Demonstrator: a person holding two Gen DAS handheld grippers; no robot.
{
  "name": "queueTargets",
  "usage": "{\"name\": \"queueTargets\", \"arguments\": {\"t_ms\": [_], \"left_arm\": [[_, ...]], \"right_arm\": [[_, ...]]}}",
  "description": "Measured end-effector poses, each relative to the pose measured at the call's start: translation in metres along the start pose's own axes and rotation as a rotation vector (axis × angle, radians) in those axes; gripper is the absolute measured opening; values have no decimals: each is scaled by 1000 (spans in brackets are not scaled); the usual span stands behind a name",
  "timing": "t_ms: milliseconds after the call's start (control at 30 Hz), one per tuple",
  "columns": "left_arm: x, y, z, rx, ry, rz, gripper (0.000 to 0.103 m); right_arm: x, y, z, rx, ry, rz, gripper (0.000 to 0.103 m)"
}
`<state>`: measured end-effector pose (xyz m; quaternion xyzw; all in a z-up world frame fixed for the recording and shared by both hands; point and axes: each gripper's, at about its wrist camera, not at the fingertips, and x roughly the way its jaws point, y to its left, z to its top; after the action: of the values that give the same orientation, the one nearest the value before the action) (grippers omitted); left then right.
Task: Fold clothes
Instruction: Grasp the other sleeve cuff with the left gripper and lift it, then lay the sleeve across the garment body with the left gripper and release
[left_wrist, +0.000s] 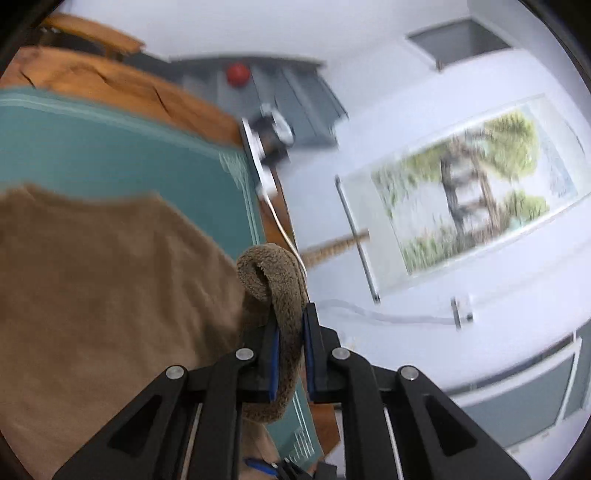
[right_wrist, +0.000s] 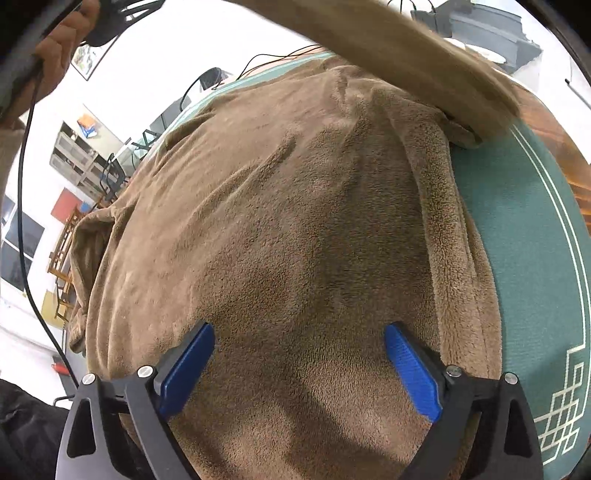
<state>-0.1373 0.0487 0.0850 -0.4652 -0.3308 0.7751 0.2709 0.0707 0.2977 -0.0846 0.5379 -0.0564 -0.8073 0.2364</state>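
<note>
A brown fleece garment (right_wrist: 295, 229) lies spread over a green mat (right_wrist: 532, 236) on a wooden table. My left gripper (left_wrist: 291, 325) is shut on a rolled edge of the garment (left_wrist: 273, 273) and holds it lifted above the table; the rest of the cloth (left_wrist: 92, 288) hangs to the left. In the right wrist view that lifted part (right_wrist: 424, 55) crosses the top, blurred. My right gripper (right_wrist: 299, 354) stands wide open just over the garment's middle, its blue pads (right_wrist: 413, 369) on either side of flat fabric, gripping nothing.
The wooden table (left_wrist: 110, 85) carries the green mat (left_wrist: 110, 147); a clamped device (left_wrist: 269, 140) with a white cable sits at its edge. A person's hand (right_wrist: 55, 48) holds the other gripper's handle at top left. Shelves (right_wrist: 81, 158), chairs and cables stand beyond the table.
</note>
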Motion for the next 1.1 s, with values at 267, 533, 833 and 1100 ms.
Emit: {"name": "queueTargets", "arguments": {"t_ms": [267,533,833,1100], "left_arm": [[-85,113,5,-150,-108,172,12],[-90,219,-33,-191,24,515,17],[-86,248,-54,-98,50,793,59],[-79,220,-64,0,-20,713,62]], "right_arm": [[4,8,-1,-84,43,-46,99],[8,11,6,-118,118,-58,101],[-15,9,39,-44,40,-96,101],[10,44,142,-124,-163,-228,101]]}}
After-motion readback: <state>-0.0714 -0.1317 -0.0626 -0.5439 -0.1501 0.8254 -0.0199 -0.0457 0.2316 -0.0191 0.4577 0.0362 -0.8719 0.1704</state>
